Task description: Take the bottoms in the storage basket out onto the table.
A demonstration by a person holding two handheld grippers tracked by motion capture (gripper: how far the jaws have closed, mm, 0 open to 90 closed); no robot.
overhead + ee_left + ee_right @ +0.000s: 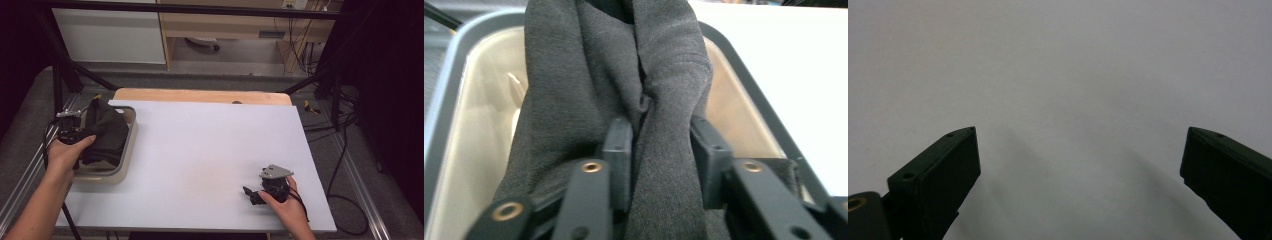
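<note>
Cloth (644, 100), 1, pinched by left gripper (659, 165) in 1 tray (454, 65); right gripper (1078, 165) gapes empty

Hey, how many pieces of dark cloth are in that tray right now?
1 as far as shows: the dark cloth is bunched in the tray at the table's left edge, pinched by the left gripper. More could lie hidden beneath it.

Cloth (105, 131) in tray (129, 145), at table's (200, 150) left edge. Left gripper (659, 150) at the cloth; right gripper (252, 194) near-right on table.
</note>
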